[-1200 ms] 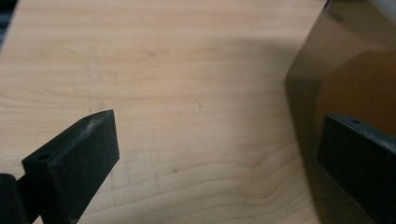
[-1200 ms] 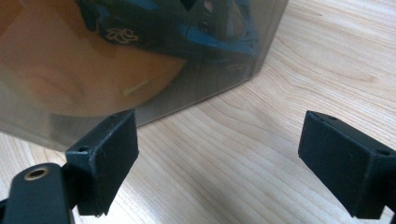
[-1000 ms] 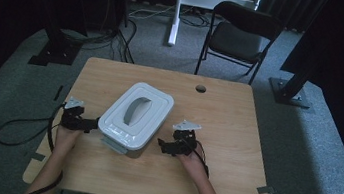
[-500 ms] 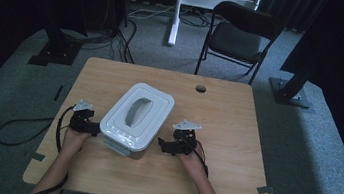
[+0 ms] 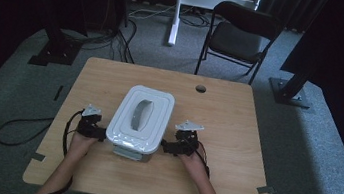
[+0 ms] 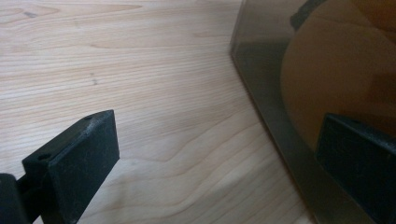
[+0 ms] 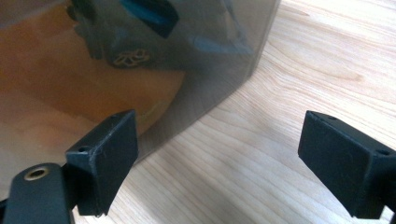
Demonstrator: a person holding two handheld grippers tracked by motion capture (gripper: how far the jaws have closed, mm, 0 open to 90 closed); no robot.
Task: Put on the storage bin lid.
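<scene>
While the lidded storage box (image 5: 140,122) sits at the centre of the high view on the worktop (image 5: 235,135), its white lid with the grey handle is in place, so I judge the job barely begun: both sides are approached, nothing is gripped or lifted.

My left hand-held gripper (image 5: 99,133) lies at the box's left wall, lower left of centre. In the left gripper view its jaws are spread wide; the right-hand jaw overlaps the smoky translucent wall, though I cannot tell whether it touches.

My right hand-held gripper (image 5: 167,147) lies at the opposite wall. In the right gripper view its jaws are likewise spread wide, a corner of the box between them, holding nothing.
</scene>
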